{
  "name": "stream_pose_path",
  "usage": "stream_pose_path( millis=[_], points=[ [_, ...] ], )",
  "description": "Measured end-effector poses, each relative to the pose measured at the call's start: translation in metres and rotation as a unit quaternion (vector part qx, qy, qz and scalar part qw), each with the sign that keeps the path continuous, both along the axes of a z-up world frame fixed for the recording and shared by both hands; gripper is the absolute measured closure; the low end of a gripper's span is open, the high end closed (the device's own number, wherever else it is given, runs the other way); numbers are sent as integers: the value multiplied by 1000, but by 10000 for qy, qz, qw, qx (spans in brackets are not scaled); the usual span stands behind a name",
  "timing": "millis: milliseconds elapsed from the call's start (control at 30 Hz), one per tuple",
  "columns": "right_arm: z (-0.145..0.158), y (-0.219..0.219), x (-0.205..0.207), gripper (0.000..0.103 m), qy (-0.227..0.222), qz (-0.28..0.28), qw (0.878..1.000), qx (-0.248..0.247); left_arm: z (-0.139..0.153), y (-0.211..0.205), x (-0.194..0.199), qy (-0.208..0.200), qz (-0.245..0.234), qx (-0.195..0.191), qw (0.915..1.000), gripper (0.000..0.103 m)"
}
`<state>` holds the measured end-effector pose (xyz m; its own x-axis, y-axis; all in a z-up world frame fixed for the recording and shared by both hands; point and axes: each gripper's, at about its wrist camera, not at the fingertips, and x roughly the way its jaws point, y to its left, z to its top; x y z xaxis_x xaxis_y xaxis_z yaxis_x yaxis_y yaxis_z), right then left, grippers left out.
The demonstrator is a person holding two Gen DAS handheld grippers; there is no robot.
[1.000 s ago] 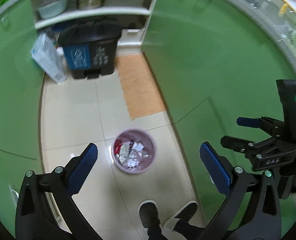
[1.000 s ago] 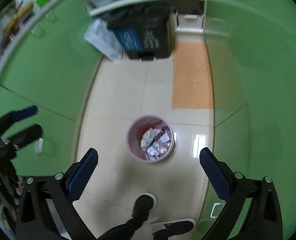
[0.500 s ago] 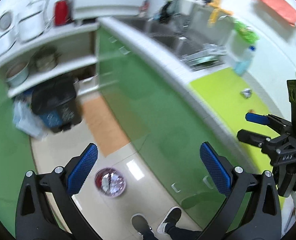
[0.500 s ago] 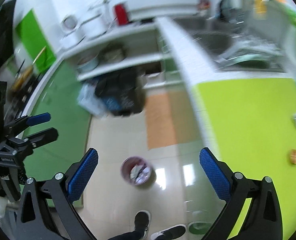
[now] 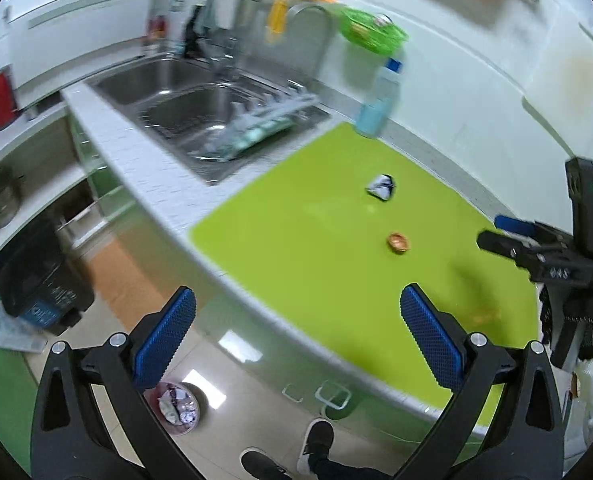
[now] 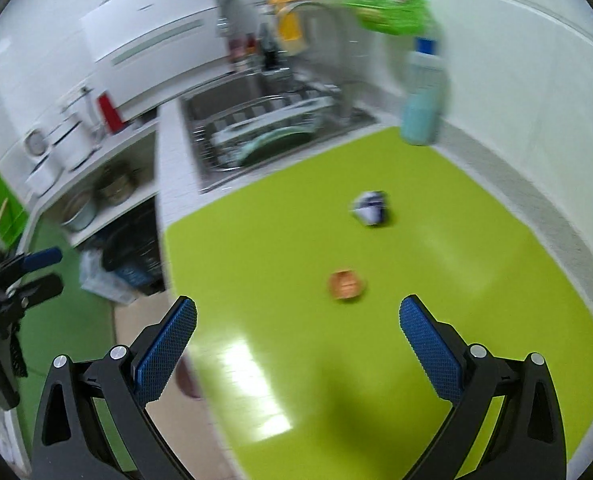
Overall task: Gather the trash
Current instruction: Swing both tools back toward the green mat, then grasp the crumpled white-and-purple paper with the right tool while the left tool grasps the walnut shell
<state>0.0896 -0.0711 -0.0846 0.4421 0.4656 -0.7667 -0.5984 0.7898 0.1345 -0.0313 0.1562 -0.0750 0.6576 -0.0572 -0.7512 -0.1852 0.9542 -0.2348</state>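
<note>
A crumpled white and blue wrapper (image 5: pixel 381 187) (image 6: pixel 370 207) and a small orange scrap (image 5: pixel 398 242) (image 6: pixel 346 285) lie on the lime-green countertop (image 5: pixel 296 240) (image 6: pixel 296 360). A pink waste basket (image 5: pixel 176 402) with trash in it stands on the floor below. My left gripper (image 5: pixel 296 340) is open and empty above the counter's front edge. My right gripper (image 6: pixel 296 348) is open and empty over the counter, short of the orange scrap. It also shows in the left wrist view (image 5: pixel 508 236), and the left gripper in the right wrist view (image 6: pixel 36 270).
A steel sink (image 5: pixel 200 108) with a dish rack lies left of the green mat. A blue-capped bottle (image 5: pixel 378 98) (image 6: pixel 422 96) stands at the back by the wall. A black pedal bin (image 5: pixel 44 280) stands on the floor. My shoes (image 5: pixel 288 452) are below.
Both grippers have swung up from the floor and waste basket to the countertop. The wrapper and orange scrap have come into view. Both stay open.
</note>
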Motion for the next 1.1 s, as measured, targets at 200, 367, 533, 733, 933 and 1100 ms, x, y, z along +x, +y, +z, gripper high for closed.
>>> stream_pose_path(
  millis=[200,367,533,733,933,1100],
  points=[
    [-15,-15,55,6,70,18,9997,-219,-19,-37,58,244,-248,-41,9994,3],
    [-36,-6,97,6,214,287,9986,-388,-36,-55,92,413,-259,-47,9988,3],
    [-64,16,133,6,387,583,9964,-481,-52,-66,112,568,-196,-76,9982,3],
    [-91,36,165,7,513,762,9946,-477,-64,-73,125,678,-72,-148,9976,3],
    [-109,54,180,55,769,974,9911,-490,-75,-73,132,782,11,-219,9967,3],
    [-110,53,178,82,781,1041,9907,-398,-78,-79,140,783,-68,-265,9966,3]
  ],
)
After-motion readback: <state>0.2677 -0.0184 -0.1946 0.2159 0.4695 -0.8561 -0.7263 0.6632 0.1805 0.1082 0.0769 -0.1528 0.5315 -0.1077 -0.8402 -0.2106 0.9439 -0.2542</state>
